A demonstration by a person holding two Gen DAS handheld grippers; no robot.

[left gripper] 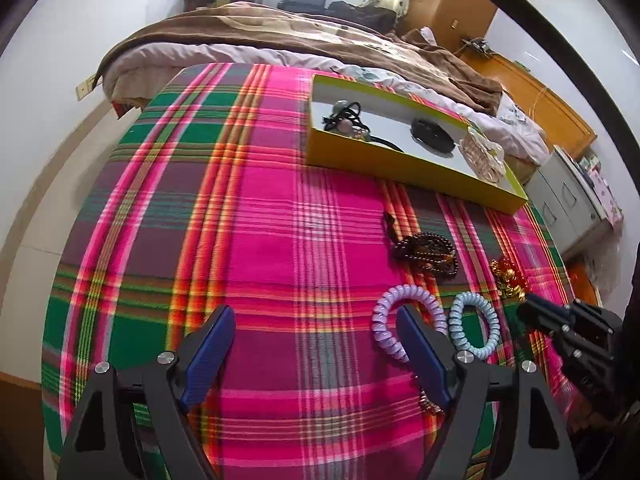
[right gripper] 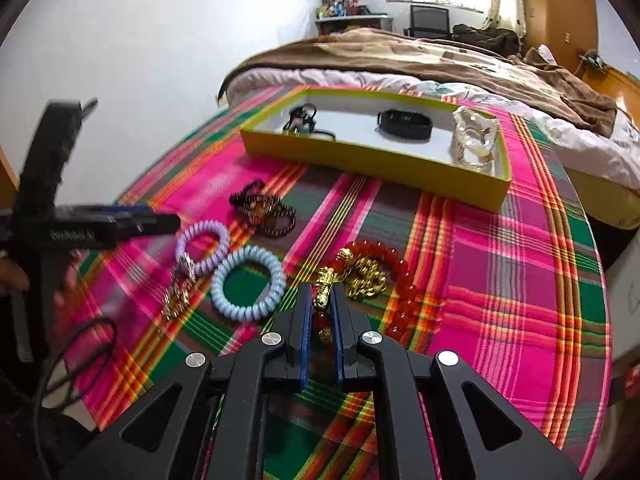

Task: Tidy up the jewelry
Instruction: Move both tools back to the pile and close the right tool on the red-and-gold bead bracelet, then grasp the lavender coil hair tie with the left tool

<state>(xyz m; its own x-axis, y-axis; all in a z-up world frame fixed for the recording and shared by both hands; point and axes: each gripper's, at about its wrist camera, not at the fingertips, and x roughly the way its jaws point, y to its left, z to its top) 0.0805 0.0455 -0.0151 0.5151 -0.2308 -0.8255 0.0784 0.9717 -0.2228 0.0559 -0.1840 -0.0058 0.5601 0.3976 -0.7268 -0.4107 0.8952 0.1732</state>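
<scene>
A yellow box (right gripper: 372,164) with a white floor stands at the back of a plaid-covered table (left gripper: 260,208); it also shows in the left wrist view (left gripper: 400,160). Inside lie a black cord pendant (right gripper: 302,120), a black band (right gripper: 404,122) and a clear bracelet (right gripper: 474,140). My right gripper (right gripper: 322,292) is shut on a red and gold bead bracelet (right gripper: 372,272). My left gripper (left gripper: 316,320) is open just above the cloth, its right finger over a purple spiral band (left gripper: 386,316). A blue spiral band (right gripper: 248,288), dark brown beads (right gripper: 264,208) and a gold chain (right gripper: 178,296) lie loose.
A bed with a brown blanket (right gripper: 440,60) runs behind the table. Grey drawers (left gripper: 568,200) and wooden furniture stand at the right. The table's round edge falls away at left and right.
</scene>
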